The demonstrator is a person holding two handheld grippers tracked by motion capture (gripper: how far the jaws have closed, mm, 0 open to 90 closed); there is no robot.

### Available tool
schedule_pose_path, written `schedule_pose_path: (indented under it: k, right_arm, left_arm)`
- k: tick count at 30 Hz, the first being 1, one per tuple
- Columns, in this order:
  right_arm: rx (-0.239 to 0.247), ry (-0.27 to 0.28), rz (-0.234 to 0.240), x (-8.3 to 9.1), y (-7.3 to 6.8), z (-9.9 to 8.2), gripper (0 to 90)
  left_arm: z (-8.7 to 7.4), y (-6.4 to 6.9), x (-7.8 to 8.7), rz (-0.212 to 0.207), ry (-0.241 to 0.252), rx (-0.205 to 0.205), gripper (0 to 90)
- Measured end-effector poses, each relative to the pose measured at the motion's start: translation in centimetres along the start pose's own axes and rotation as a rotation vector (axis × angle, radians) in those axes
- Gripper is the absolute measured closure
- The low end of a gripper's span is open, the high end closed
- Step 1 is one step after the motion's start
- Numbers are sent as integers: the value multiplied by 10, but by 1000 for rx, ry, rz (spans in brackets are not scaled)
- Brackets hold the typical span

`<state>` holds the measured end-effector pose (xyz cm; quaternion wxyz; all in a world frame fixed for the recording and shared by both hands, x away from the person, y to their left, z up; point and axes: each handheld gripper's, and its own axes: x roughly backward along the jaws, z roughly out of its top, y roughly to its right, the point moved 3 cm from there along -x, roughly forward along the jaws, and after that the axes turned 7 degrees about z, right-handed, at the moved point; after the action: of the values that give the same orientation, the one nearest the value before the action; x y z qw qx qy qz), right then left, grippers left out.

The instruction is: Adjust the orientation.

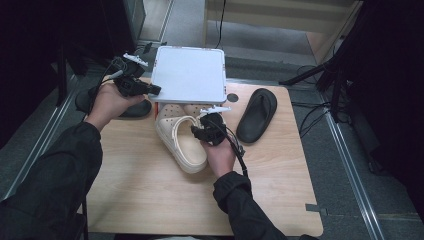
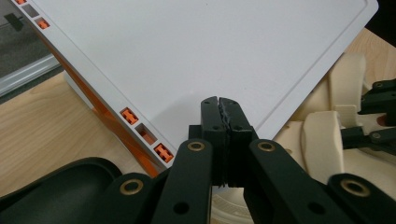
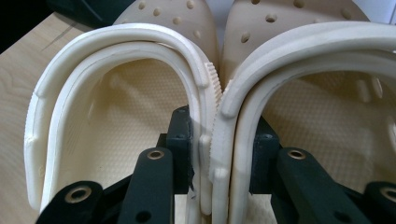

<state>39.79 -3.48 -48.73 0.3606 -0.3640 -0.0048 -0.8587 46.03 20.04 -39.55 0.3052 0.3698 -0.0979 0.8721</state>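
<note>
left gripper point(image 1: 152, 90) clamps white box lid point(image 1: 189, 74), raised | right gripper point(image 3: 215, 140) pinches both cream clogs point(image 1: 181, 142) together just below lid | judged: clogs not yet boxed | black sandals remain outside

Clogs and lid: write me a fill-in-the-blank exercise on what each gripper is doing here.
1. The right gripper is shut on the adjoining sides of two cream ____.
2. The left gripper holds the white lid by its ____.
3. The lid's rim shows small slots coloured ____.
4. To the right of the clogs, a ____ sandal lies on the table.

Missing words: clogs; edge; orange; black
</note>
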Motion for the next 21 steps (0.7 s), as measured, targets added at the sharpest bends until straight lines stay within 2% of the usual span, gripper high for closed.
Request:
schedule_pose_path:
  k: [17, 21]
  right_arm:
    - [-42, 7, -36, -26, 12, 8, 692]
    - [-36, 15, -64, -29, 9, 10, 691]
  left_arm:
    - [0, -1, 0, -7, 0, 2, 900]
    - [0, -1, 0, -4, 1, 2, 900]
